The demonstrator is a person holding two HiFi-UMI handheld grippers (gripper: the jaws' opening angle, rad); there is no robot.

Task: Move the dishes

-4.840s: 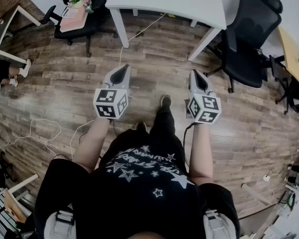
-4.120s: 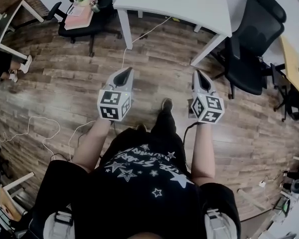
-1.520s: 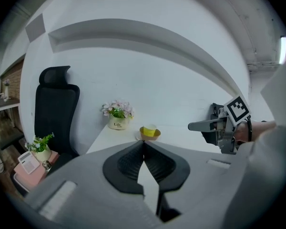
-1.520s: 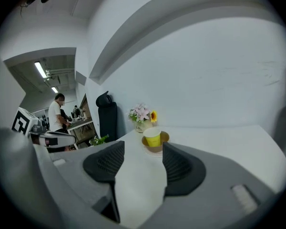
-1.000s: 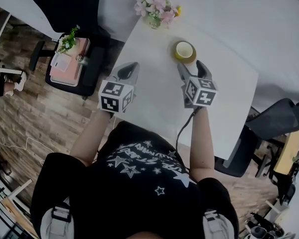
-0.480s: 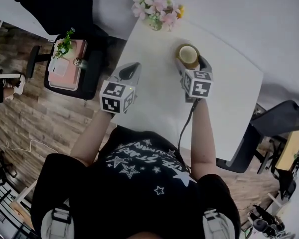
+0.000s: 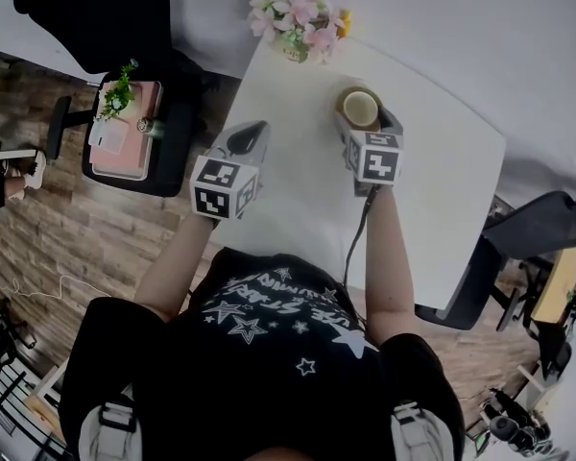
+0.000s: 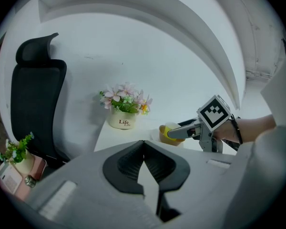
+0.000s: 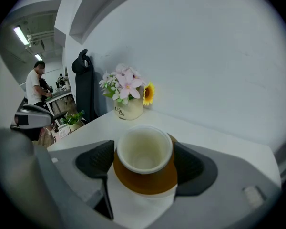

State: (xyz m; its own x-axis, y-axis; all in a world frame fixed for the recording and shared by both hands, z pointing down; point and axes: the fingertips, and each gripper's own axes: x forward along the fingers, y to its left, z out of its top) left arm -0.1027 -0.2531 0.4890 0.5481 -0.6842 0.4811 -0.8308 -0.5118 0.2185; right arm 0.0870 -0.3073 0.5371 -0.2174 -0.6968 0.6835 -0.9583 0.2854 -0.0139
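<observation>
A mustard-yellow cup [image 7: 361, 109] with a white inside stands upright on the white table [image 7: 298, 200], near its far edge. My right gripper [image 7: 365, 115] straddles it. In the right gripper view the cup [image 9: 144, 159] fills the gap between the two dark pads [image 9: 96, 162], and I see no squeeze on it. Those jaws have just been opening, with the cup between them. My left gripper [image 7: 247, 134] hovers shut and empty over the table's left part, its tips together in the left gripper view [image 8: 144, 144]. That view also shows the cup [image 8: 169, 130] off to the right.
A white pot of pink flowers [image 7: 298, 22] stands at the table's far left corner, close to the cup. A wall runs just behind the table. Left of the table a black chair [image 7: 125, 152] carries a pink box and a small plant. Another black chair [image 7: 547, 229] is at the right.
My right gripper has moved forward and down from short of the cup until its jaws lie either side of it. The left gripper has shifted only a little.
</observation>
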